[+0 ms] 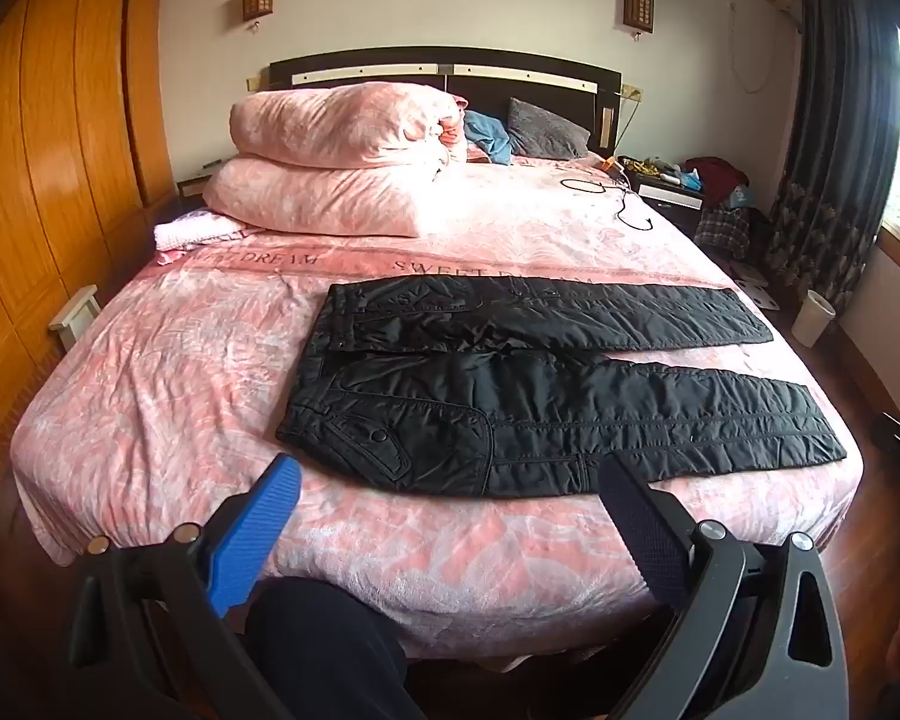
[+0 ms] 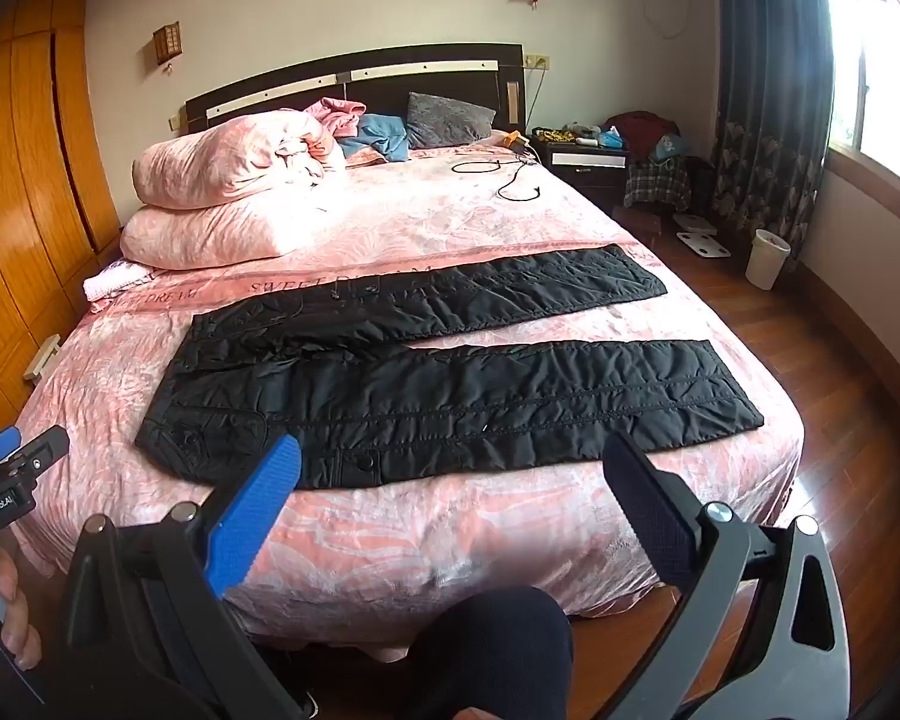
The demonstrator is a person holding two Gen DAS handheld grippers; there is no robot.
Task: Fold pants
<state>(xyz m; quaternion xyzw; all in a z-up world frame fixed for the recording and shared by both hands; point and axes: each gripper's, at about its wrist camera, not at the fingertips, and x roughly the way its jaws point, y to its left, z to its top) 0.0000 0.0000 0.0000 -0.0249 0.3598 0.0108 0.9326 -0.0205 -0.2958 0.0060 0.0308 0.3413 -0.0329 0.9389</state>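
Black quilted pants [image 1: 540, 384] lie flat and spread on the pink bed [image 1: 180, 372], waistband to the left, both legs reaching right and apart. They also show in the right wrist view [image 2: 438, 384]. My left gripper [image 1: 450, 480] is open and empty, held in the air just before the near edge of the bed, below the near hip. My right gripper [image 2: 450, 468] is open and empty, in front of the near leg. The left gripper's tip [image 2: 6, 456] shows at the left edge of the right wrist view.
A folded pink duvet [image 1: 342, 168] and pillows lie at the head of the bed. A black cable [image 1: 624, 204] lies on the far right of the sheet. A nightstand [image 2: 582, 159], a white bin [image 2: 767, 258] and wooden floor are to the right. A wooden wardrobe [image 1: 48, 180] stands left.
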